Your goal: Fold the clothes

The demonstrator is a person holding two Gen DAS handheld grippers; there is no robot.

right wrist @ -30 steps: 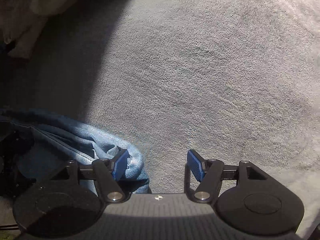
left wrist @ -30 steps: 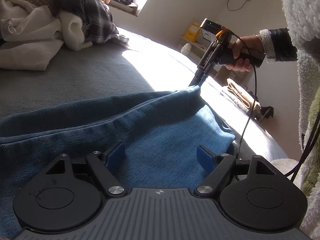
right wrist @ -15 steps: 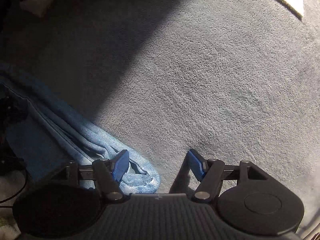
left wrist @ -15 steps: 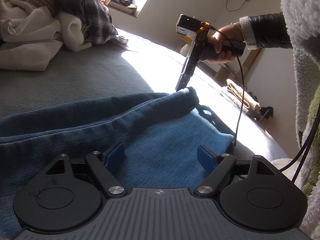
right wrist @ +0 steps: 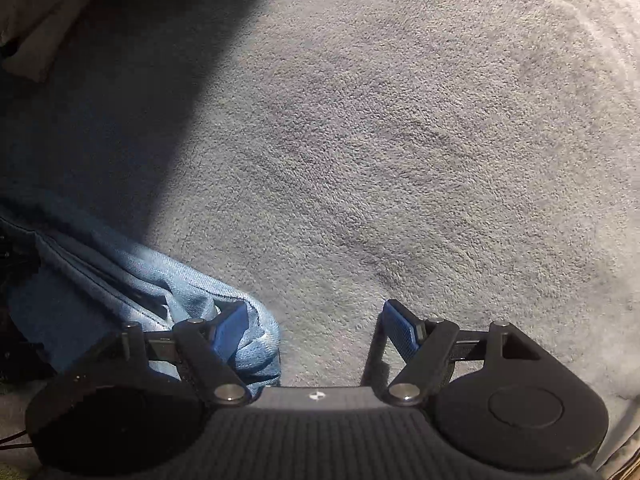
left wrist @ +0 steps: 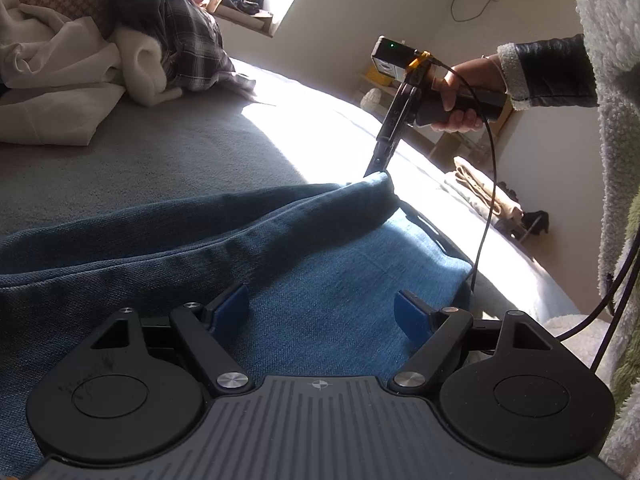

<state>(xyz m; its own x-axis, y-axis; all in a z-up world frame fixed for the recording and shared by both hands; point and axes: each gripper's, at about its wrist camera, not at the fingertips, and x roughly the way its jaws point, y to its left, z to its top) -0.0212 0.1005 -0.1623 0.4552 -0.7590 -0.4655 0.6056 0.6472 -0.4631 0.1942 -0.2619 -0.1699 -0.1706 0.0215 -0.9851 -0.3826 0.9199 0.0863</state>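
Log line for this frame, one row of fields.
stage: folding jeans on bed | left gripper: open over denim | right gripper: open at jeans' edge

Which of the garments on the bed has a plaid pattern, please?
The dark plaid shirt, heaped at the far end of the bed under the window. The cream clothes beside it are plain, and the blue jeans lie near the tongs.
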